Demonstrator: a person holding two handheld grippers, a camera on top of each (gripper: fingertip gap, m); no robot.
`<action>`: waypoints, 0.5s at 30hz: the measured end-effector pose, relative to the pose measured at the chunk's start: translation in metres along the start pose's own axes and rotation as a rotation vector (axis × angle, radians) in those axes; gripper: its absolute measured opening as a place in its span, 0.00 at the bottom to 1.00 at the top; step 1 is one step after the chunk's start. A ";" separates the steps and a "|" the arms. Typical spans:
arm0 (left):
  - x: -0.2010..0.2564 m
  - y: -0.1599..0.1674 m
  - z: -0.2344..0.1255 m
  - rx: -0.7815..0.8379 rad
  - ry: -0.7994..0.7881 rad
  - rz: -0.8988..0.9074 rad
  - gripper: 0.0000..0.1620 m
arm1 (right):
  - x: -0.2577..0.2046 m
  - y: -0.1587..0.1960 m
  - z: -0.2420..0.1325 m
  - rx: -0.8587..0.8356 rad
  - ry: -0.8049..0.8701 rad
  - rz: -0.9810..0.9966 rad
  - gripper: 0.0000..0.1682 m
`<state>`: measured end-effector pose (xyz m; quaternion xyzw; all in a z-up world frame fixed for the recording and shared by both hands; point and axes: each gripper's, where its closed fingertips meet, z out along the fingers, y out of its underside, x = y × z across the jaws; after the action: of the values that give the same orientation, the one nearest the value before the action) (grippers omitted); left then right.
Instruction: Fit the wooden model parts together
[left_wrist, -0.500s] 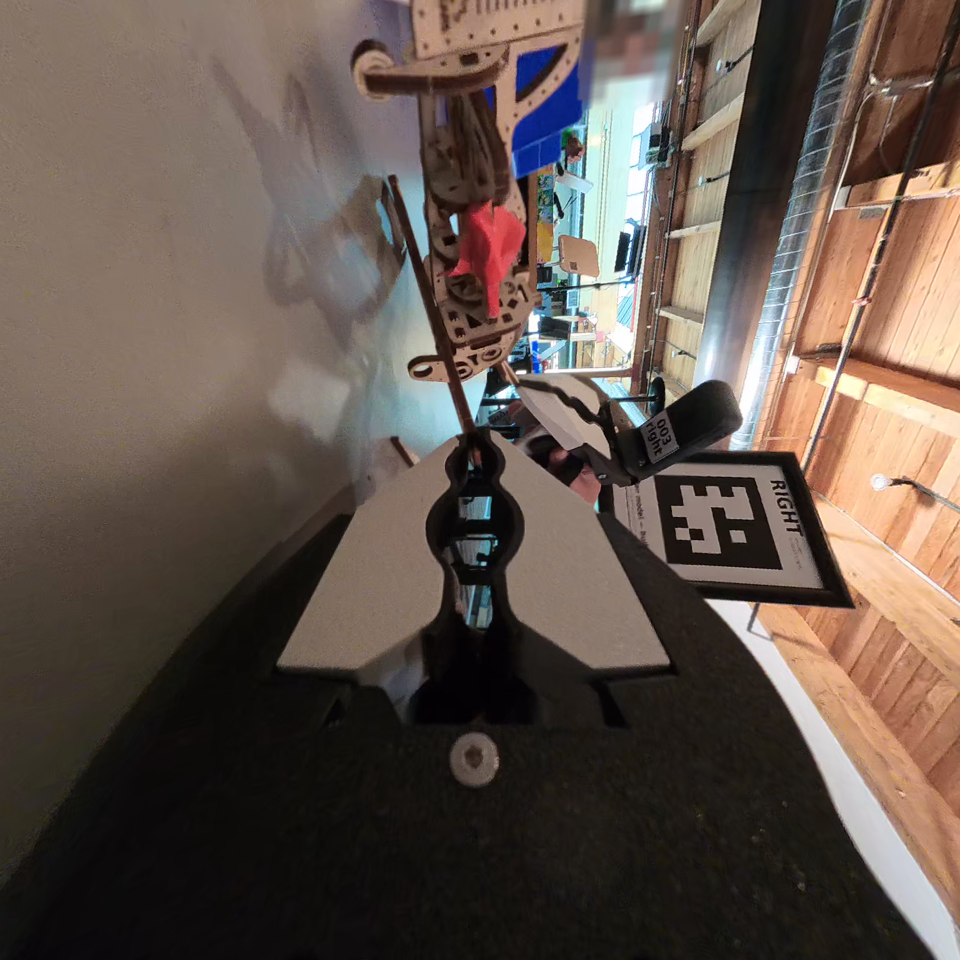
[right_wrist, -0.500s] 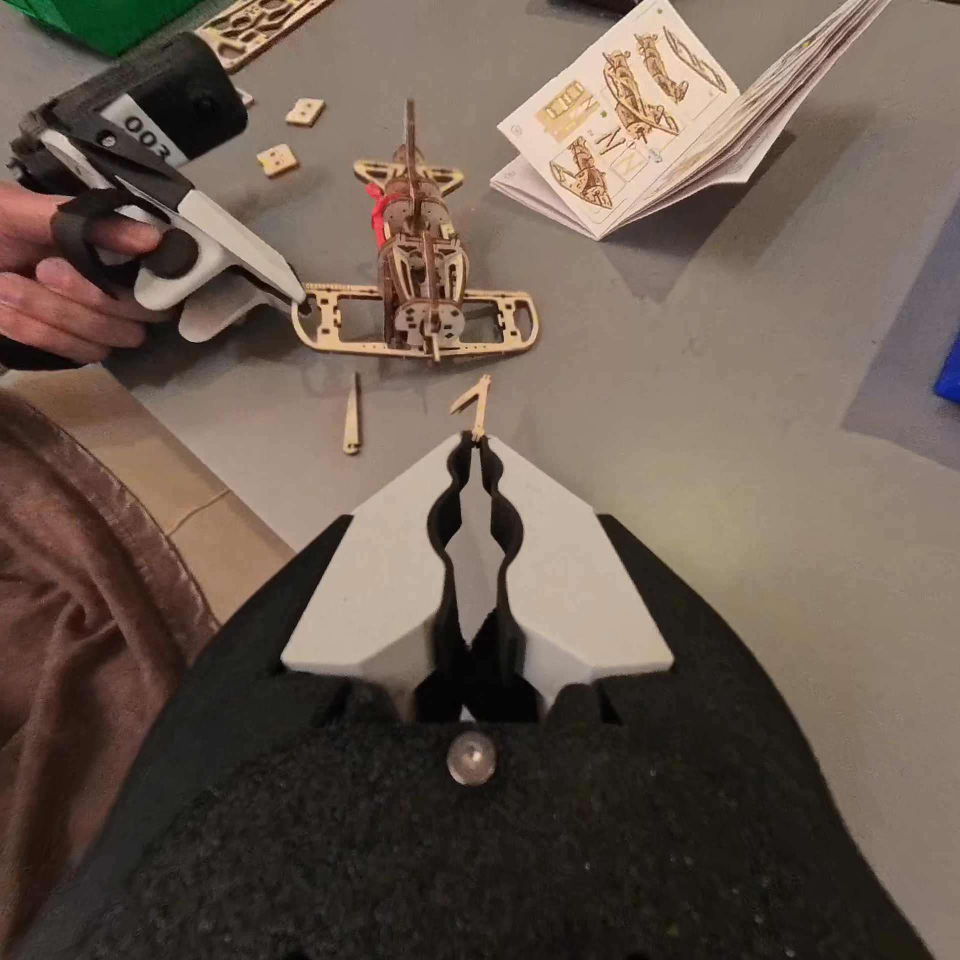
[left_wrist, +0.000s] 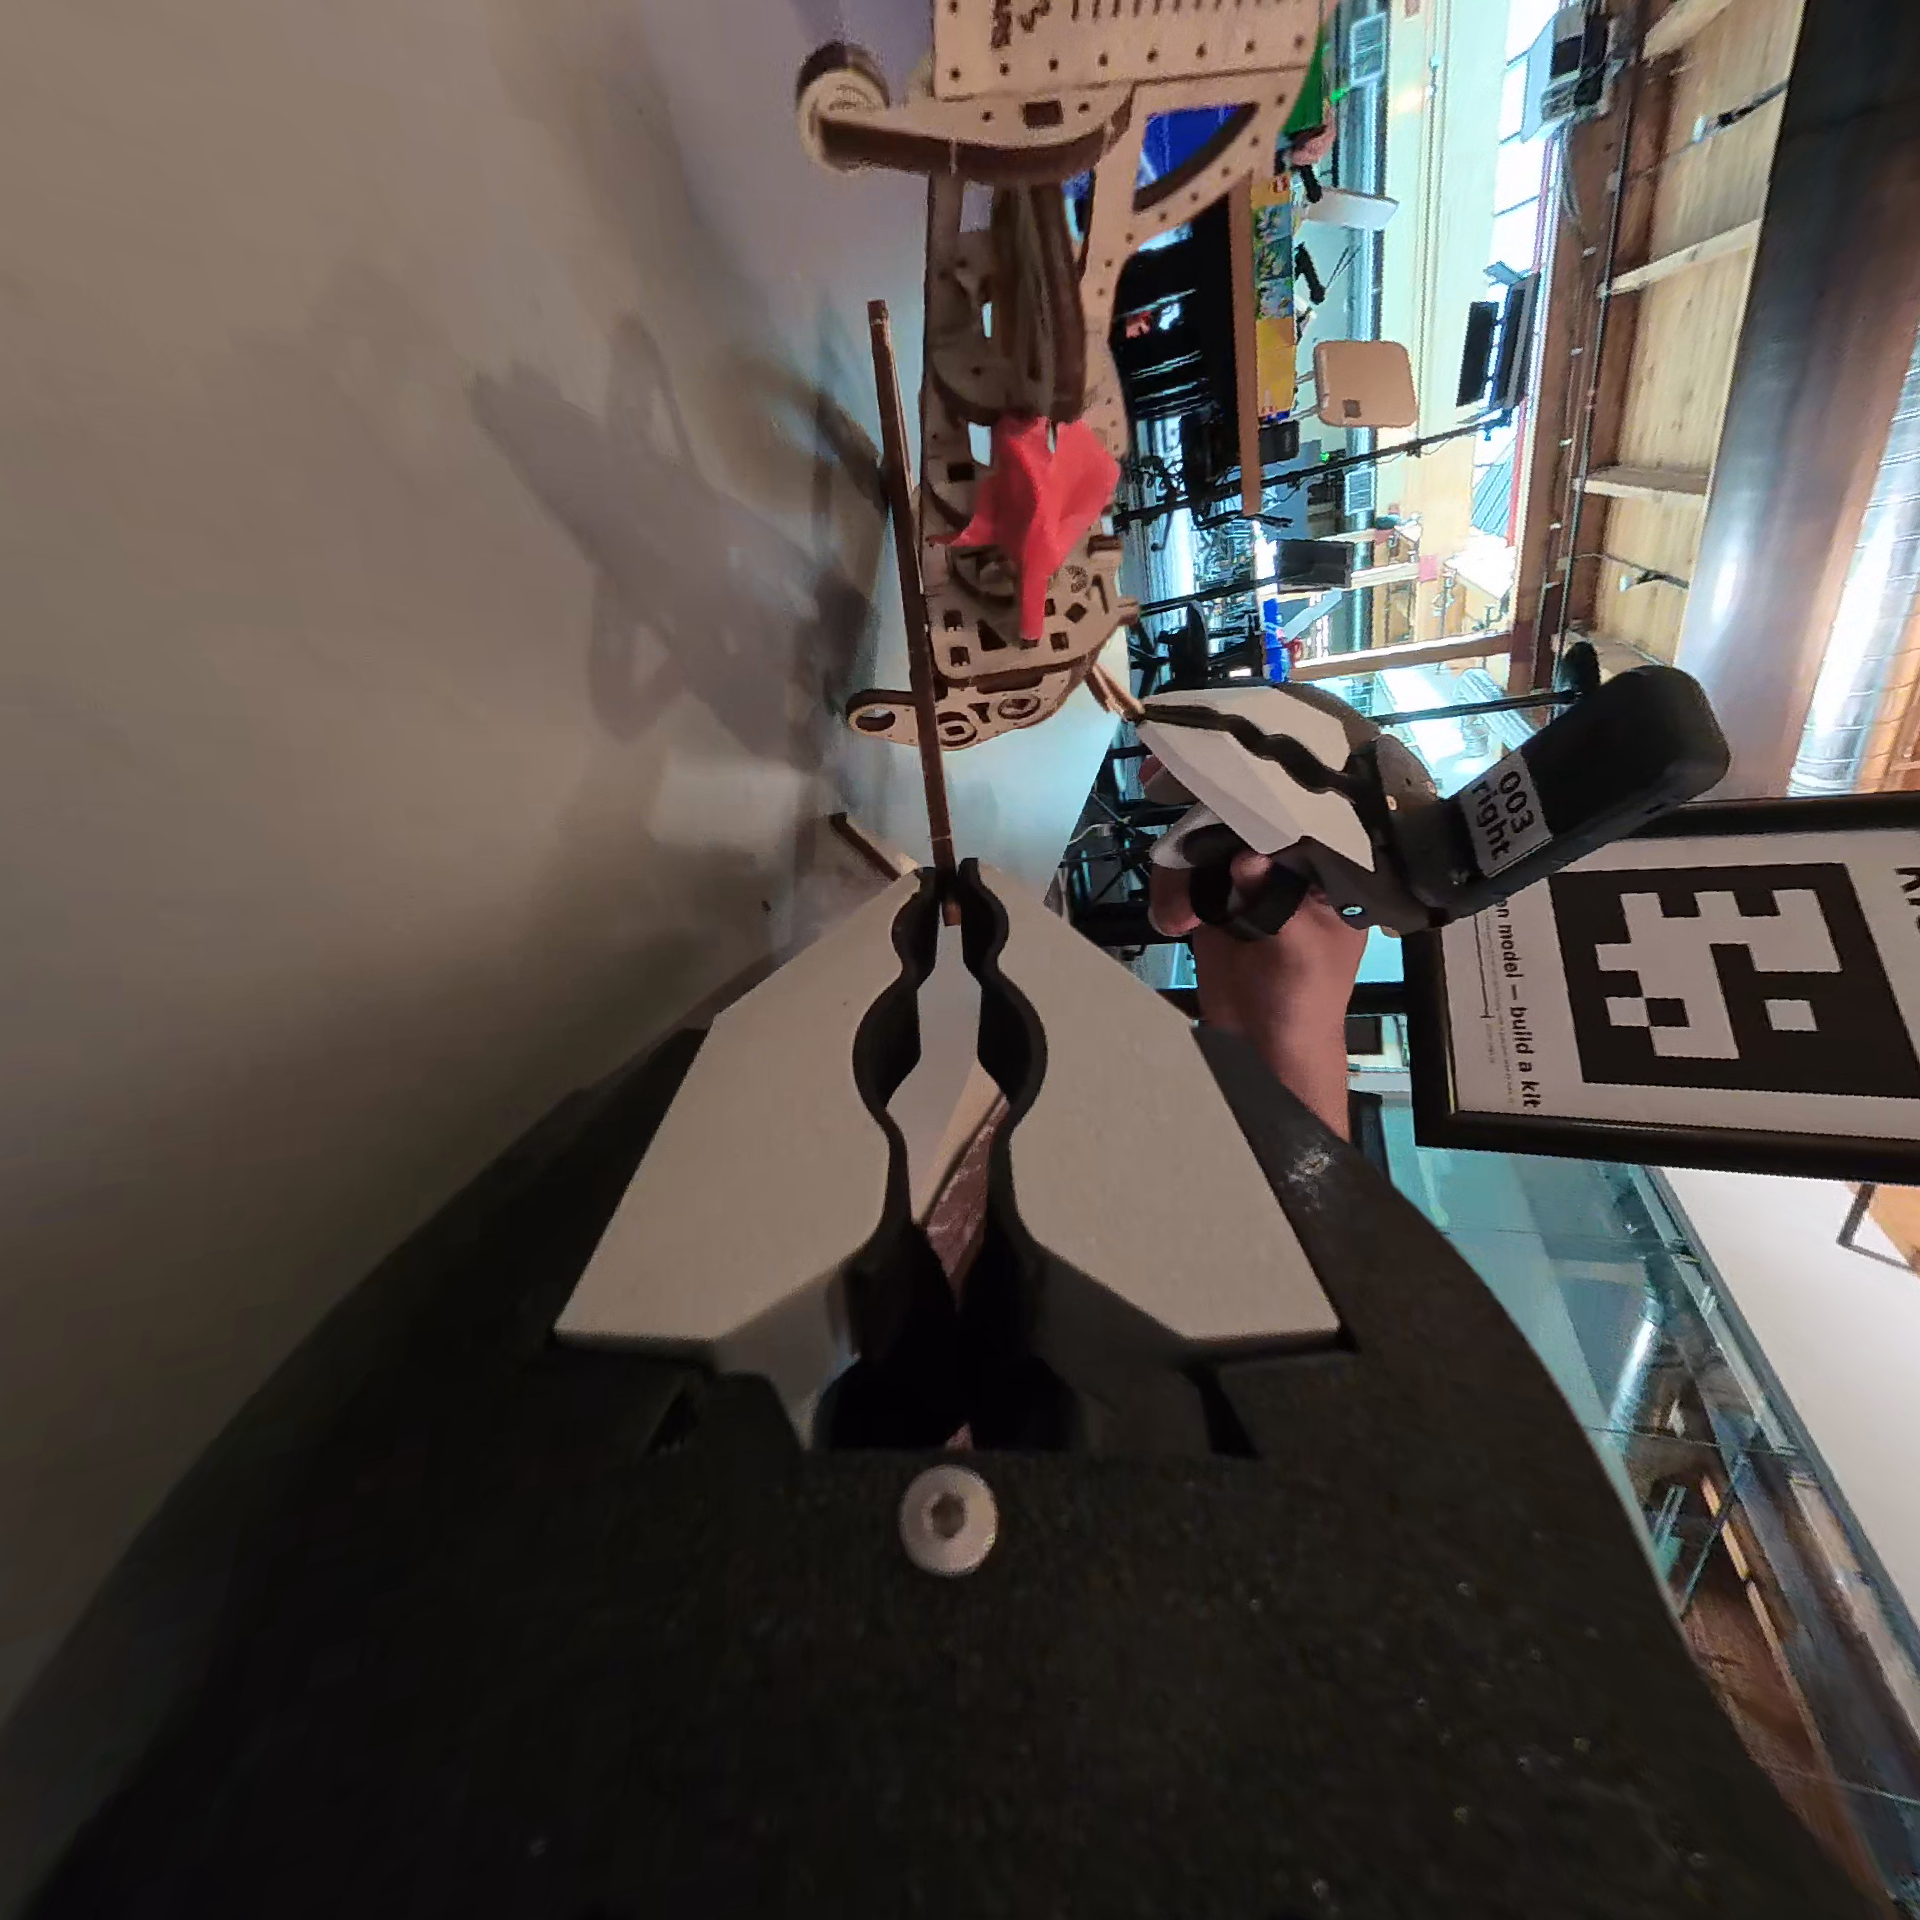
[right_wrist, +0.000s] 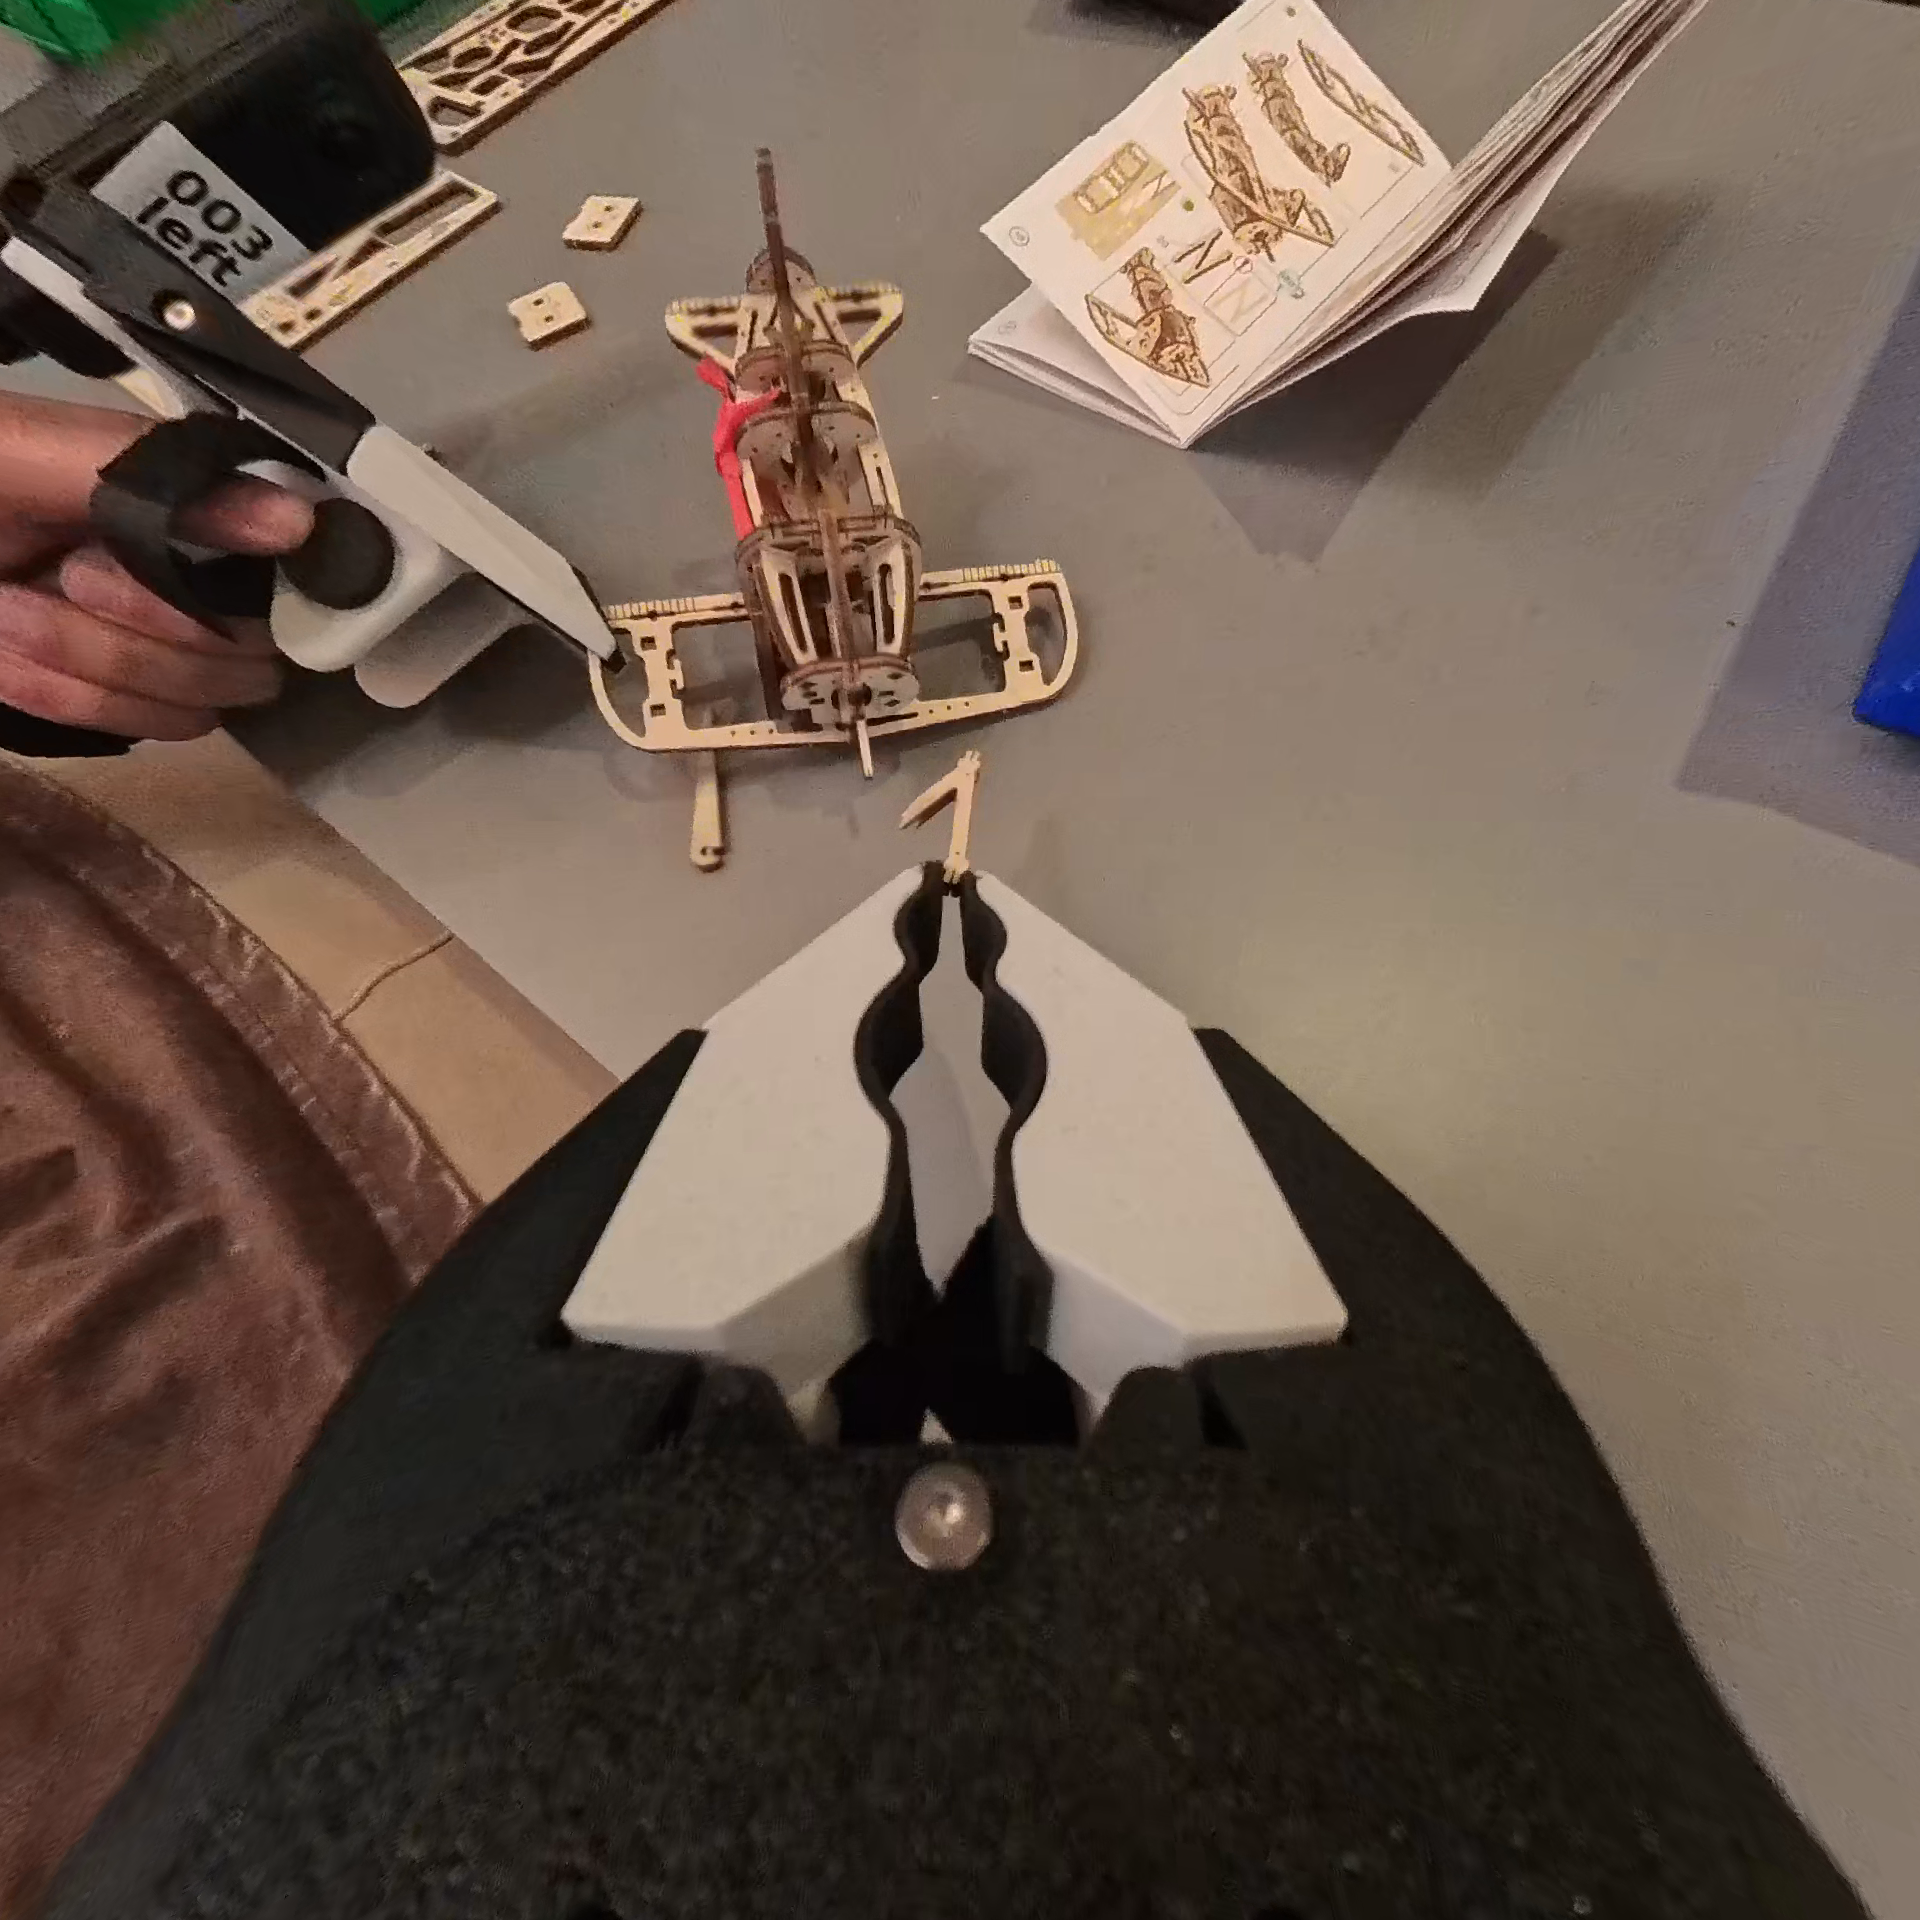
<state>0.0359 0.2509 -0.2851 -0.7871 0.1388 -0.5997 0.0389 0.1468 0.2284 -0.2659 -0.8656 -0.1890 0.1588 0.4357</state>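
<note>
A wooden plane model (right_wrist: 831, 582) with a red piece (right_wrist: 732, 436) in its body stands on the grey table (right_wrist: 1351, 935). My left gripper (left_wrist: 948, 883) is shut on the left tip of its wing frame (right_wrist: 665, 686), seen edge-on in the left wrist view (left_wrist: 912, 623). It also shows in the right wrist view (right_wrist: 608, 657). My right gripper (right_wrist: 951, 883) is shut on a small hooked wooden part (right_wrist: 951, 816). It holds the part just short of the model's nose. It also shows in the left wrist view (left_wrist: 1143, 717).
A loose wooden strut (right_wrist: 709, 816) lies in front of the wing. Two small square parts (right_wrist: 545, 312) and part sheets (right_wrist: 364, 260) lie at the back left. An open instruction booklet (right_wrist: 1247, 239) lies at the back right. A blue object (right_wrist: 1891, 675) is at the right edge. My right fingertips sit around 12 centimeters from my left ones. About 4 centimeters separates my left fingertips from the loose wooden strut (right_wrist: 709, 816).
In the left wrist view the right gripper has shifted slightly nearer the model. The left gripper keeps its hold on the wing and the model has barely moved.
</note>
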 end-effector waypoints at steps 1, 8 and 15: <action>0.000 0.001 0.000 0.000 -0.006 0.004 0.00 | -0.001 0.000 -0.002 0.005 -0.001 0.003 0.01; -0.002 0.003 -0.001 0.004 -0.044 0.036 0.00 | -0.006 -0.003 -0.006 0.023 -0.016 0.003 0.01; -0.004 0.002 -0.002 -0.005 -0.071 0.065 0.00 | -0.007 -0.003 -0.004 0.030 -0.037 0.033 0.01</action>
<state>0.0327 0.2501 -0.2891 -0.8030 0.1644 -0.5695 0.0614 0.1419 0.2239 -0.2603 -0.8590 -0.1802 0.1845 0.4422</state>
